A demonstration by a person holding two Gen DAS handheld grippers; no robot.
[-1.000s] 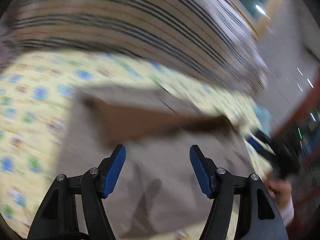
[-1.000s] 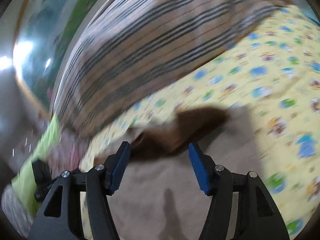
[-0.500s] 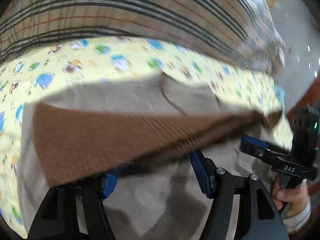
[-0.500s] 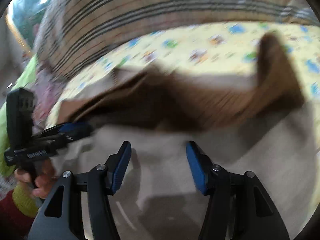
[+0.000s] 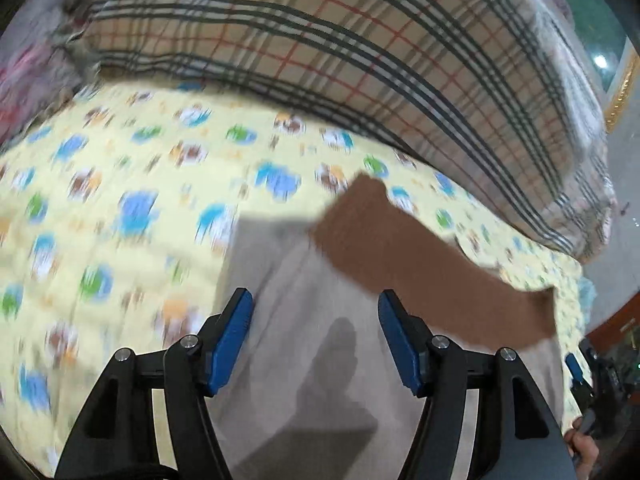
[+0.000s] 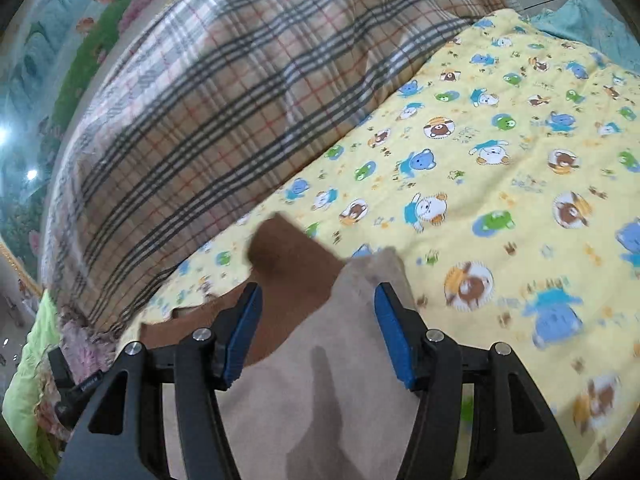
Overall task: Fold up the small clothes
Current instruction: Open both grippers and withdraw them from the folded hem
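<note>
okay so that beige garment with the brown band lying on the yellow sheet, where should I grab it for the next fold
Probably take the beige garment by its free far corner, beside the brown band. That corner lies loose on the yellow sheet, directly ahead of the open right gripper, so come straight forward and low from the near side. The open left gripper could pin the flat cloth.

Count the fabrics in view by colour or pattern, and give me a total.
Beige garment: 1
Brown garment: 1
Yellow cartoon sheet: 1
Plaid blanket: 1
Green cloth: 1
Total: 5
</note>
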